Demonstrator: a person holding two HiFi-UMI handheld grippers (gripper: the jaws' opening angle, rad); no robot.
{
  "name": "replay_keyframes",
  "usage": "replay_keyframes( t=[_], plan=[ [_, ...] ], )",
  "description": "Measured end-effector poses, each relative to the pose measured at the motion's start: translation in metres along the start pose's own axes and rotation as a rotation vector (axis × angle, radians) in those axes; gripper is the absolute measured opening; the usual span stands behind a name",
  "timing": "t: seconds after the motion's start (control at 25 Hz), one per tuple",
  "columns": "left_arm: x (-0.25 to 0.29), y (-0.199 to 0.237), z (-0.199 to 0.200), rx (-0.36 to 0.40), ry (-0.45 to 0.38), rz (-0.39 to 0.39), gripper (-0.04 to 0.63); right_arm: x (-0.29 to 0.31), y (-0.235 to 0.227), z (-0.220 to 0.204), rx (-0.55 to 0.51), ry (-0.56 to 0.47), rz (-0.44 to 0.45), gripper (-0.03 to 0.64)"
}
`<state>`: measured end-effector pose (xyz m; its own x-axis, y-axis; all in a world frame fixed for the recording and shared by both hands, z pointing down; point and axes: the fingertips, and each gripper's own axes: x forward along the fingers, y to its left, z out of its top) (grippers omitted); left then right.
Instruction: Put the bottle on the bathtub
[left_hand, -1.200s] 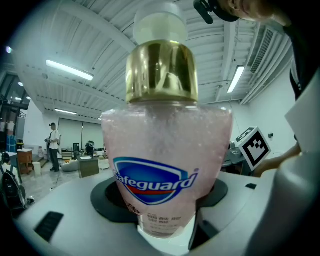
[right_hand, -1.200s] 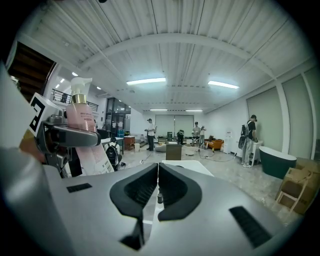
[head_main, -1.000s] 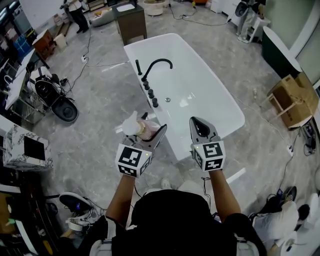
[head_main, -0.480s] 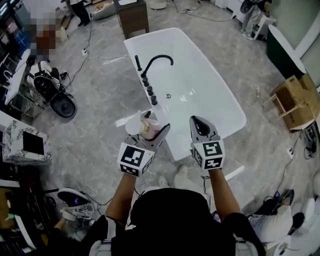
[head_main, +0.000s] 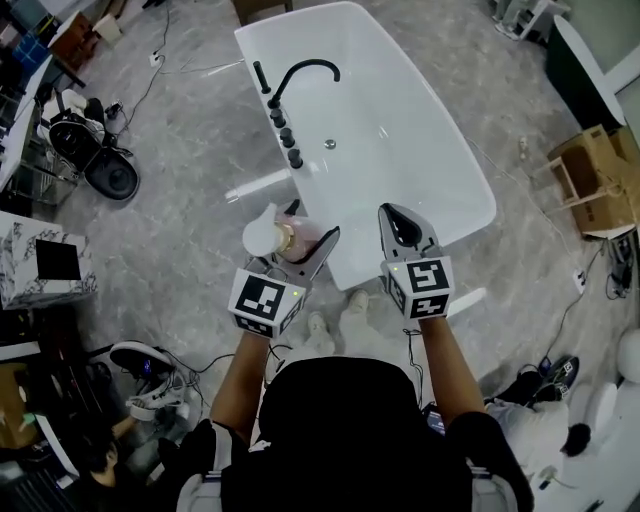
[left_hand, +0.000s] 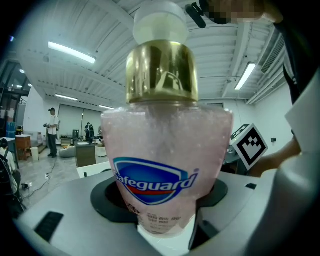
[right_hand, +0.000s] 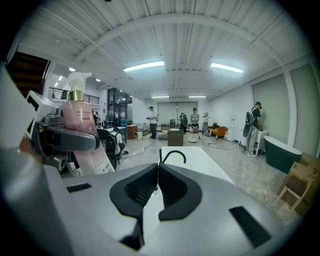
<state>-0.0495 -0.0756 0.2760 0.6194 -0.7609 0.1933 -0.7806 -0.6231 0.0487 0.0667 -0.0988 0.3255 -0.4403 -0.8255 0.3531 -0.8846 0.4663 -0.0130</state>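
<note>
Between L gripper (head_main: 312, 222) jaws: bottle (left_hand: 166, 150) vert., top up.

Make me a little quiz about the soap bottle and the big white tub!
1. True or false: the right gripper holds the bottle.
2. What colour is the tap on the bathtub? A black, B gold, C white.
3. Fill in: the bottle's collar under the pump is ____.
Key: 1 false, the left gripper grips it; 2 A; 3 gold.

The bottle (left_hand: 167, 142) is pink — gold collar (left_hand: 161, 72), white pump (left_hand: 160, 22), blue-and-red label (left_hand: 152, 181) — and the bathtub (head_main: 405, 150) white.
</note>
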Motion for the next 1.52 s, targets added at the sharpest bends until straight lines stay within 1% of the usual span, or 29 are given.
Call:
replay_keyframes(
  t=[0.16, 0.36, 0.56, 0.68, 0.76, 0.88, 0.96, 1.08, 1.2, 1.32, 1.52],
  plan=[
    [0.021, -0.003, -0.022, -0.031, 0.021, -0.007, 0.318, 0.011, -0.015, -0.023, 0.01, 0.045, 0.005, 0.025],
    [0.042, -0.004, -0.052, -0.057, 0.066, -0.009, 0.318, 0.021, -0.03, -0.05, 0.031, 0.101, 0.014, 0.025],
    [0.056, 0.004, -0.083, -0.063, 0.101, -0.009, 0.318, 0.036, -0.039, -0.074, 0.043, 0.134, 0.019, 0.025],
    [0.063, 0.006, -0.101, -0.085, 0.146, -0.002, 0.318, 0.043, -0.045, -0.092, 0.052, 0.161, 0.023, 0.025],
    [0.067, 0.007, -0.114, -0.082, 0.159, 0.0, 0.318, 0.046, -0.048, -0.105, 0.062, 0.185, 0.027, 0.025],
    [0.073, 0.008, -0.135, -0.099, 0.194, 0.006, 0.318, 0.051, -0.05, -0.123, 0.073, 0.218, 0.032, 0.025],
    [0.076, 0.01, -0.147, -0.096, 0.197, 0.005, 0.318, 0.054, -0.051, -0.134, 0.077, 0.238, 0.035, 0.025],
    [0.082, 0.01, -0.163, -0.114, 0.204, -0.003, 0.318, 0.058, -0.049, -0.151, 0.079, 0.263, 0.045, 0.025],
    [0.085, 0.008, -0.187, -0.135, 0.261, 0.014, 0.318, 0.063, -0.048, -0.17, 0.088, 0.289, 0.059, 0.025],
    [0.089, 0.008, -0.206, -0.131, 0.282, 0.021, 0.318, 0.067, -0.047, -0.187, 0.109, 0.312, 0.073, 0.025],
    [0.098, 0.013, -0.244, -0.084, 0.281, 0.023, 0.318, 0.08, -0.042, -0.217, 0.121, 0.347, 0.089, 0.025]
  ],
)
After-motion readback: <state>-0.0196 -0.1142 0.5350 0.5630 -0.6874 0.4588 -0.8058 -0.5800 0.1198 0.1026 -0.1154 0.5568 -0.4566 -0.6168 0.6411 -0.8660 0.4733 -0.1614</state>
